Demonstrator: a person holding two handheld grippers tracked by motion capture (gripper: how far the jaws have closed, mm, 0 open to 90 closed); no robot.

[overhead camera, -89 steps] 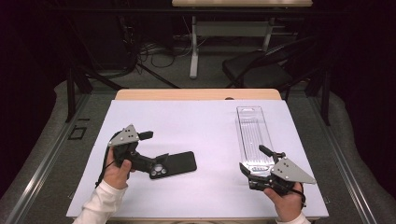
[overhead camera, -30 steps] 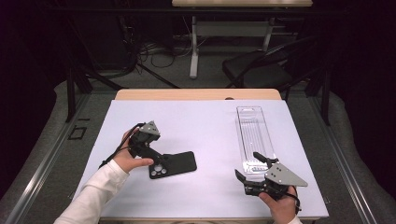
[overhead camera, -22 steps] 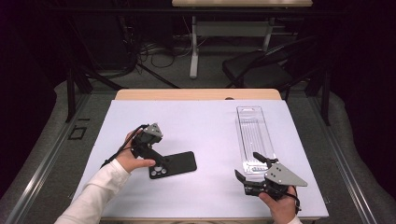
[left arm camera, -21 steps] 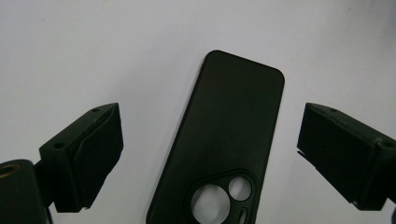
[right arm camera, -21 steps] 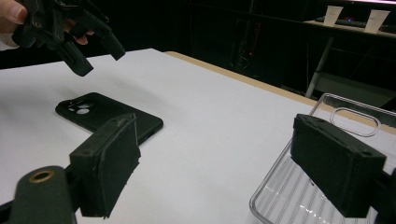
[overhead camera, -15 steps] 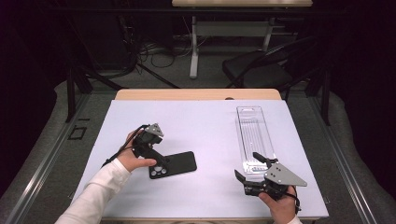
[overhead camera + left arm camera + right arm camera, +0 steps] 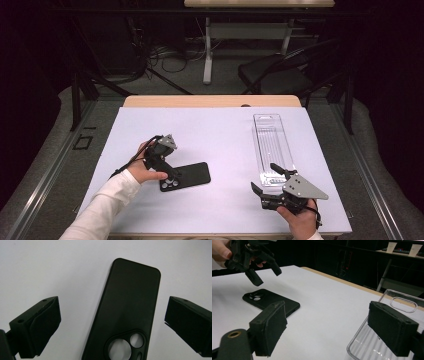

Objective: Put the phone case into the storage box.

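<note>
A black phone case point(image 7: 186, 176) lies back-up on the white mat, its camera cut-outs toward the left. My left gripper point(image 7: 169, 173) hangs open over that camera end, pointing steeply down. In the left gripper view the case point(image 7: 127, 305) lies between the spread jaws of the left gripper point(image 7: 113, 326), and neither jaw touches it. My right gripper point(image 7: 263, 176) rests open near the front right, its jaws at the near end of a clear plastic tray point(image 7: 272, 145). The right gripper view shows the right gripper point(image 7: 330, 331) open, the case point(image 7: 272, 301) beyond it, the left gripper point(image 7: 265, 274) above the case, and the tray point(image 7: 362, 345).
The white mat point(image 7: 215, 130) covers most of a wooden table whose far edge point(image 7: 210, 101) shows. Beyond it stand a dark chair point(image 7: 280, 75), desk legs and cables on the floor. Bare mat lies between the case and the tray.
Since three seconds ago my left gripper has lifted and tipped down over the case's camera end. The right gripper drew back slightly from the tray. Over the last second almost nothing moved.
</note>
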